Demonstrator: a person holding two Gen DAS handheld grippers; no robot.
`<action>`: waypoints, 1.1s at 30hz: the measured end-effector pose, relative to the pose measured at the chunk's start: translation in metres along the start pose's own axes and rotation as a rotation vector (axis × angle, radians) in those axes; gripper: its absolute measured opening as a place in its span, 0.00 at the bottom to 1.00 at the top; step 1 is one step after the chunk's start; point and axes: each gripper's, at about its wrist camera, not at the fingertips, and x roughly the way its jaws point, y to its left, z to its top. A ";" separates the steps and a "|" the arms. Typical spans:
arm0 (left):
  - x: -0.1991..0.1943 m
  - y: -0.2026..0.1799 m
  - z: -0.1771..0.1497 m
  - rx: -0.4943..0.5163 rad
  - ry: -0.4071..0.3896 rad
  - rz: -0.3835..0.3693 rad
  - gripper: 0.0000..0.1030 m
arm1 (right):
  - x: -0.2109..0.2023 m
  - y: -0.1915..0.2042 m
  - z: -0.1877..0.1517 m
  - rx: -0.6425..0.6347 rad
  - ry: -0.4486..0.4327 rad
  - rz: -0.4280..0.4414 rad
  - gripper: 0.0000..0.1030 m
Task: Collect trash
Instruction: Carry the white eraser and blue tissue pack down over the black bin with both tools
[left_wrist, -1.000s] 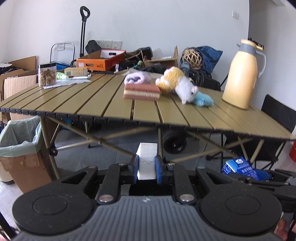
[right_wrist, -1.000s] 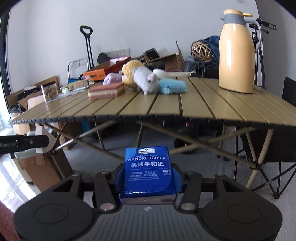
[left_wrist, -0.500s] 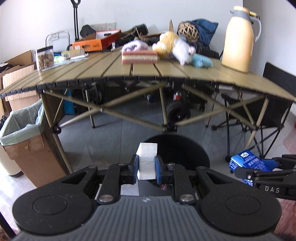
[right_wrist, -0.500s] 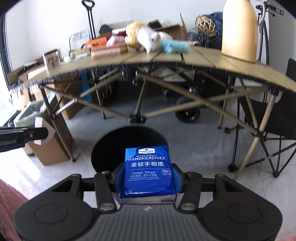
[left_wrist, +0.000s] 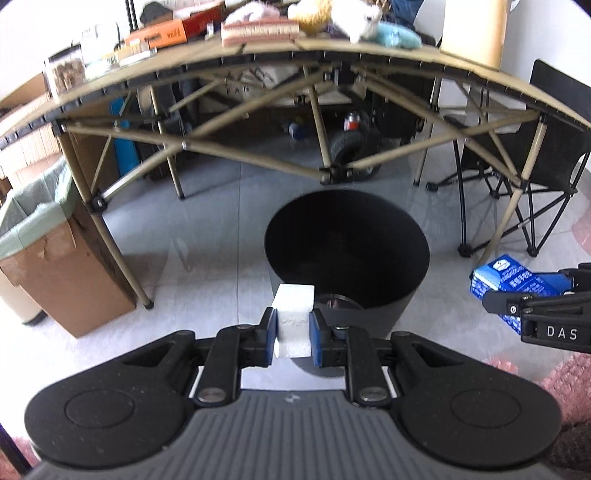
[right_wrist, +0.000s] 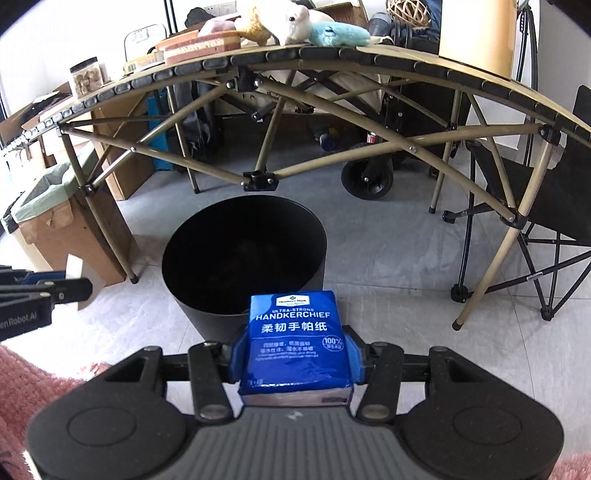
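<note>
Grey tile floor (right_wrist: 388, 258) w/ folding table (right_wrist: 332, 55), white walls.

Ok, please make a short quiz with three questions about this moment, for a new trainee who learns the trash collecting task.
1. True or false: the left gripper is shut on a white foam block.
2. Which thing does the right gripper hold? A) a plush toy B) a blue handkerchief pack C) a yellow jug
3. Fill in: just ahead of both grippers, on the floor by the folding table, stands an open black ____.

Key:
1. True; the pads press its two sides.
2. B
3. bin; how much is inside it cannot be seen.
</note>
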 end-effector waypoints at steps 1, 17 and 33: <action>0.003 0.000 0.000 -0.005 0.022 -0.005 0.18 | 0.001 0.000 0.000 0.000 0.003 -0.001 0.49; 0.027 -0.003 0.013 -0.030 0.163 -0.022 0.18 | 0.017 -0.007 0.006 0.024 0.041 -0.028 0.49; 0.057 -0.034 0.062 -0.058 0.221 -0.058 0.18 | 0.040 -0.036 0.033 0.127 0.033 -0.087 0.49</action>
